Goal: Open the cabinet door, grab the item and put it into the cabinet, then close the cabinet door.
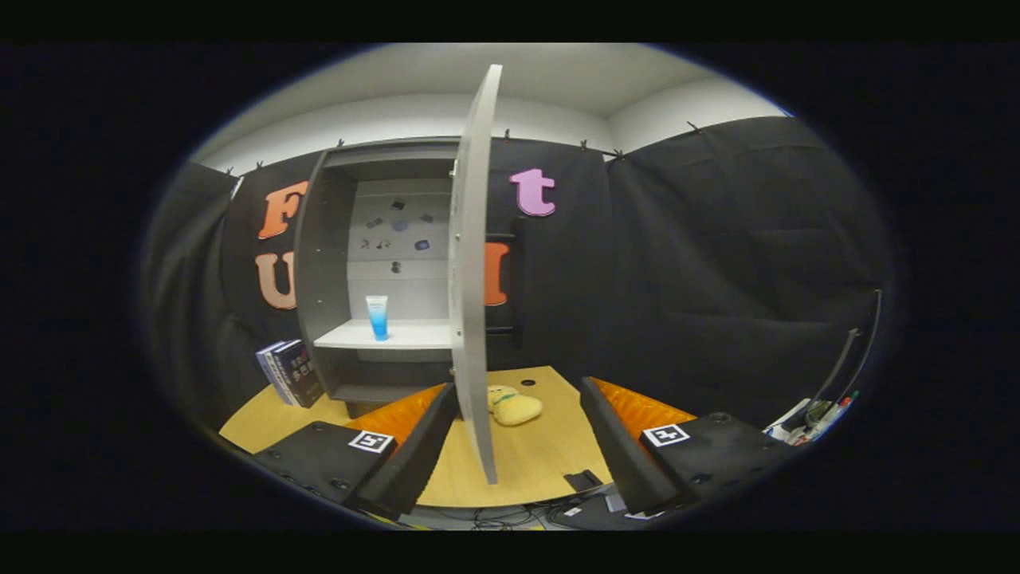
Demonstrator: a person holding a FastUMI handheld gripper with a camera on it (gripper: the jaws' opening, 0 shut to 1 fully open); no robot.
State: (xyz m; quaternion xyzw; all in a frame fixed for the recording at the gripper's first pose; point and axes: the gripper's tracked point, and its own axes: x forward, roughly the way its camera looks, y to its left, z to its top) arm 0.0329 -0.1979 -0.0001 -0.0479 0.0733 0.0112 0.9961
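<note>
A grey cabinet [327, 263] stands on the wooden table [534, 462], beyond my fingers. Its door [472, 271] is swung wide open and stands edge-on toward me; its lower edge reaches down between my fingertips. On the white shelf [382, 336] inside stands a blue and white tube [377, 316], upright. My gripper [518, 399] is open, the two fingers wide apart with nothing pressed between them. A yellow plush toy [511, 406] lies on the table just right of the door, ahead of the fingers.
Two books [288, 373] lean against the cabinet's left side on the table. Cables and small items [821, 410] lie at the far right. A dark small object [583, 480] sits at the table's near edge.
</note>
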